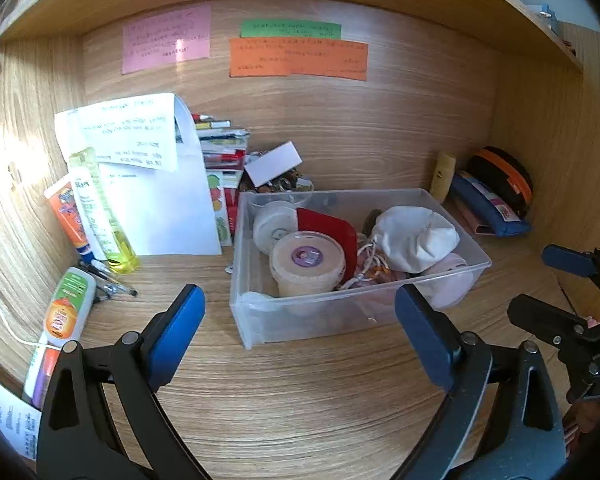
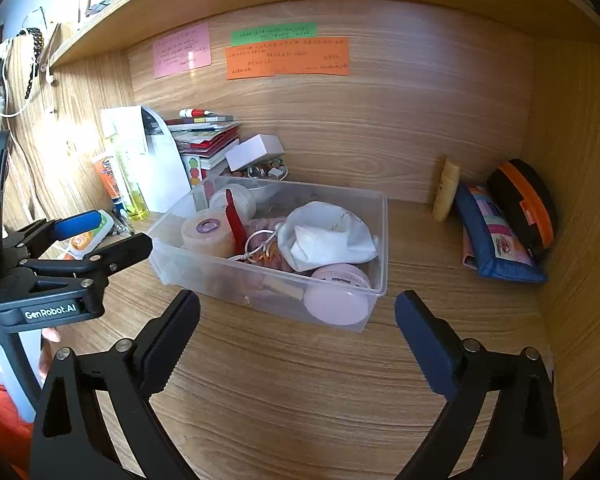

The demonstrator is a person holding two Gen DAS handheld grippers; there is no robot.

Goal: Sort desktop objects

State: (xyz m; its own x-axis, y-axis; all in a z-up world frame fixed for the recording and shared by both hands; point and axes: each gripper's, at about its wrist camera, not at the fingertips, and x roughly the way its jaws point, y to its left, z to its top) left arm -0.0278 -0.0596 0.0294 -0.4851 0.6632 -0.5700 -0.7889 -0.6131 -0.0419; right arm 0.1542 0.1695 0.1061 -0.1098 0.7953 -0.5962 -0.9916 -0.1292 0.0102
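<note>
With both pairs of fingers spread wide and carrying nothing, the left gripper [image 1: 300, 324] and right gripper [image 2: 298, 332] hover just short of the clear bin [image 2: 380, 240] mid-desk. It looks part-filled, while tubes [image 1: 96, 208], pens [image 1: 112, 280] and pouches [image 2: 496, 236] lie unsorted.

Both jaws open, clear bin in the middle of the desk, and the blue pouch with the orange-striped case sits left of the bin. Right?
Not quite: the blue pouch and orange-striped case sit right of the clear bin, against the side wall, as the right wrist view shows. The left gripper and right gripper do have open jaws.
</note>
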